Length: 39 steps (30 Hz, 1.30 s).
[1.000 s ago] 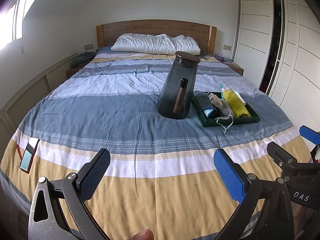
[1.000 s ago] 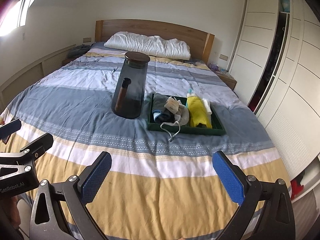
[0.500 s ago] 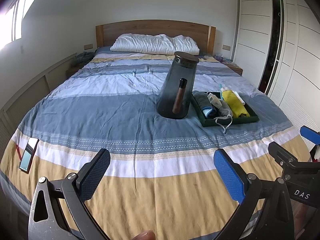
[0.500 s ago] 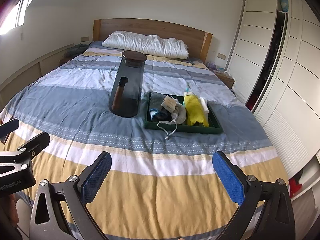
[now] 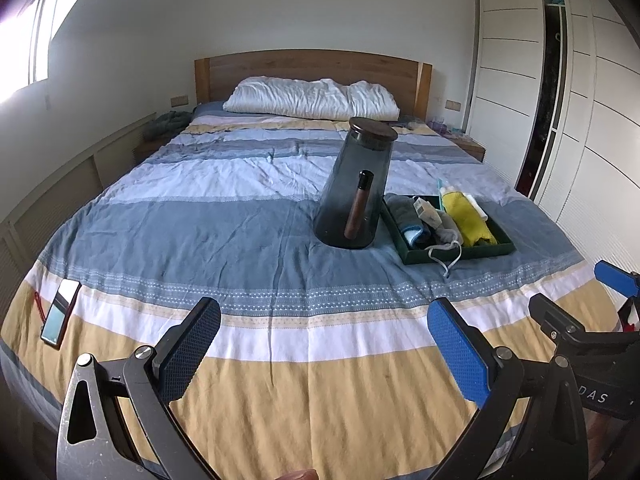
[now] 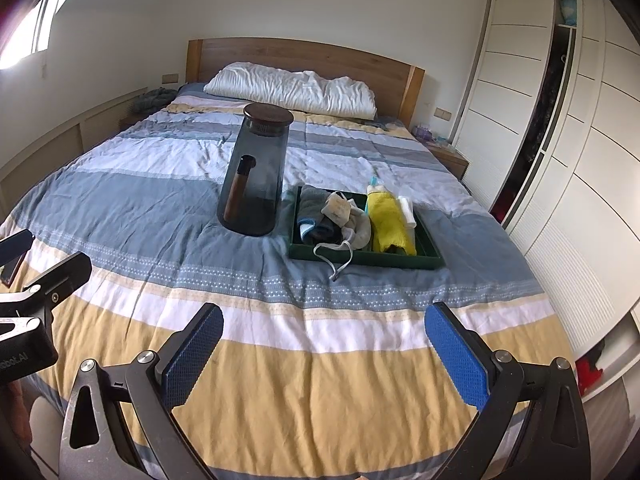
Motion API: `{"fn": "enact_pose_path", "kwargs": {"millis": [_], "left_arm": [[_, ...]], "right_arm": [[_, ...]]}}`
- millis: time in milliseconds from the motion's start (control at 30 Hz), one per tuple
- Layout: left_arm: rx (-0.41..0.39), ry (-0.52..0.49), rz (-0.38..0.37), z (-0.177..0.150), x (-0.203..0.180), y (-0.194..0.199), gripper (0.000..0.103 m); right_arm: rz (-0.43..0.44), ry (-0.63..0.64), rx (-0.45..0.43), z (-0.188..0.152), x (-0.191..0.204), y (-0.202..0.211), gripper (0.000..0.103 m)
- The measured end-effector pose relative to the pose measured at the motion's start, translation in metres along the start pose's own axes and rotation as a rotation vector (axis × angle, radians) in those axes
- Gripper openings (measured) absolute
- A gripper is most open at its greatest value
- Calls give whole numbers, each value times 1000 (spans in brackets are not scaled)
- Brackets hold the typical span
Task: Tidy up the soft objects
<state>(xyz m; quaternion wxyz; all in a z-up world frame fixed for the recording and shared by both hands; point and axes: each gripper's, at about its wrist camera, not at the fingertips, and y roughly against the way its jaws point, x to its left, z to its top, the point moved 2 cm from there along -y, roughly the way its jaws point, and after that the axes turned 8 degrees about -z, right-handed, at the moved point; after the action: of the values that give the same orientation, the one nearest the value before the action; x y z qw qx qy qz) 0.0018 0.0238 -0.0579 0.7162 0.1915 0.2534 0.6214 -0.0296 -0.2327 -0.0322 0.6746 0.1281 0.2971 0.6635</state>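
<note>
Both cameras now see the tray a little closer and lower than one second ago, so the two grippers have moved slightly forward over the foot of the bed (image 5: 248, 240), while nothing on the bed has shifted. The left gripper (image 5: 324, 346) hangs above the yellow stripe with its jaws wide apart and nothing between them. The right gripper (image 6: 324, 346) is beside it, also with wide jaws and holding nothing. Well ahead of both, the green tray (image 6: 362, 259) lies on the blue stripe, and the soft objects are inside it: a grey cloth (image 6: 316, 204), a beige pouch (image 6: 340, 210) with a cord (image 6: 336, 258) falling over the front rim, and a yellow cloth (image 6: 386, 222). Just left of the tray stands a dark glass jar (image 6: 256, 184) with a lid. A phone (image 5: 60, 312) lies near the left edge of the bed.
</note>
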Motion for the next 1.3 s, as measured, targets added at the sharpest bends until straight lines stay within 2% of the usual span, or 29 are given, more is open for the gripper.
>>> {"fn": "enact_pose_path", "kwargs": {"millis": [167,433,1300], "left_arm": [[-21,-22,25,-3,-2,0,101],[17,-30,9,-9,-4,-7,101],[29,-49,-10,-13,-11,-9,101]], "right_arm": [[1,-2,-4,-1,-1,2,103],[2,-9,-5,-1,-2,3,103],[-1,-19,8,-4,3,-1,103]]}}
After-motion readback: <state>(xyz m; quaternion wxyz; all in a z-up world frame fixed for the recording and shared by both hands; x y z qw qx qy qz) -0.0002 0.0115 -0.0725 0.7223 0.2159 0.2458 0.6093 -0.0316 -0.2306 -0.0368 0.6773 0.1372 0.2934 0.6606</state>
